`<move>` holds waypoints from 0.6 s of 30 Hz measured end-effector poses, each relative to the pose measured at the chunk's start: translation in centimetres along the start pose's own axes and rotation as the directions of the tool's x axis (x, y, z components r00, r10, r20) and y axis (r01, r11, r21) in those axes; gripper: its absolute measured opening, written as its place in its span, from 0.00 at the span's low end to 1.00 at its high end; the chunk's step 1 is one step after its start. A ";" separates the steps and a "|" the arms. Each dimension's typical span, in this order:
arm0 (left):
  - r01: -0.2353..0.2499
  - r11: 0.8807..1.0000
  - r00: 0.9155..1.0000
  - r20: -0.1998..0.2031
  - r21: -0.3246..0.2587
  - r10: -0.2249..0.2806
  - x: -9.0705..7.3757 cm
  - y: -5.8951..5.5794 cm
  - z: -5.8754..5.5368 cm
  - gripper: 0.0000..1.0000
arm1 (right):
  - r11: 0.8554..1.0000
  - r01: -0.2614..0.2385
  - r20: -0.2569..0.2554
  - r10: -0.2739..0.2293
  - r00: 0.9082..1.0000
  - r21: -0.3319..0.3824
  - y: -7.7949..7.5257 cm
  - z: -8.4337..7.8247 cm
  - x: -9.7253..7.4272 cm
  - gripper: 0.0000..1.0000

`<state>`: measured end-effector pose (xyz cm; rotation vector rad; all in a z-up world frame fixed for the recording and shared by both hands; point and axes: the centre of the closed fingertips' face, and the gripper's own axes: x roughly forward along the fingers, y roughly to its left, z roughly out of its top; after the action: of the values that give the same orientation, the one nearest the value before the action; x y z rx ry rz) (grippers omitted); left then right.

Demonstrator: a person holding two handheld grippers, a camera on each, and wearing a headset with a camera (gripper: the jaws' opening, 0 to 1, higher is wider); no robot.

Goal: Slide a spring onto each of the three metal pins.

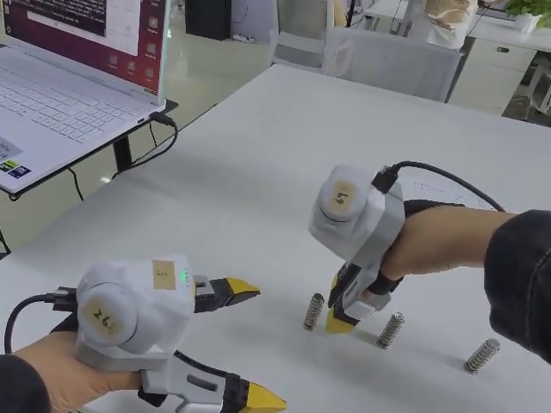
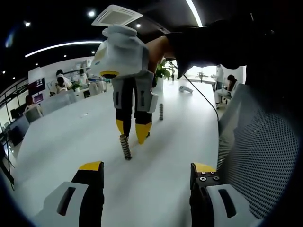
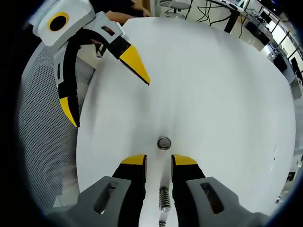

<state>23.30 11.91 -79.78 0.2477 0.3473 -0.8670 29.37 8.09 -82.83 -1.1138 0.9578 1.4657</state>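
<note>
Three short springs stand upright on the white table (image 1: 258,172): one (image 1: 313,311) just left of my right gripper (image 1: 337,320), one (image 1: 391,329) just right of it, one (image 1: 482,355) further right. My right gripper points straight down with its jaws a narrow gap apart, close over the table. In the right gripper view (image 3: 159,160) a spring top (image 3: 164,143) sits just past the tips, and another spring (image 3: 164,198) shows loose in the gap. My left gripper (image 1: 251,344) hovers wide open and holds nothing, aimed at the nearest spring (image 2: 125,146).
An open laptop (image 1: 69,77) with a black cable (image 1: 164,129) stands on a side stand at the far left. A mesh chair (image 2: 260,156) is close by the table's near edge. A grey chair (image 1: 387,60) stands beyond the far edge.
</note>
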 end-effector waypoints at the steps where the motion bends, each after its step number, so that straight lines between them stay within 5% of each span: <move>1: 0.001 1.000 1.000 0.001 -0.001 -0.001 0.0 0.0 0.0 0.71 | 1.000 0.002 0.003 -0.002 1.000 0.003 0.1 -0.1 -0.1 0.19; 18: 0.015 1.000 1.000 0.019 -0.023 -0.014 0.8 -0.1 0.2 0.71 | 0.997 0.036 0.123 -0.044 0.991 0.064 2.2 -0.4 -1.9 0.21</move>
<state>23.71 11.19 -79.88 0.2154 0.3421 -0.8788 27.33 6.88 -81.05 -0.9793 0.8827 1.4458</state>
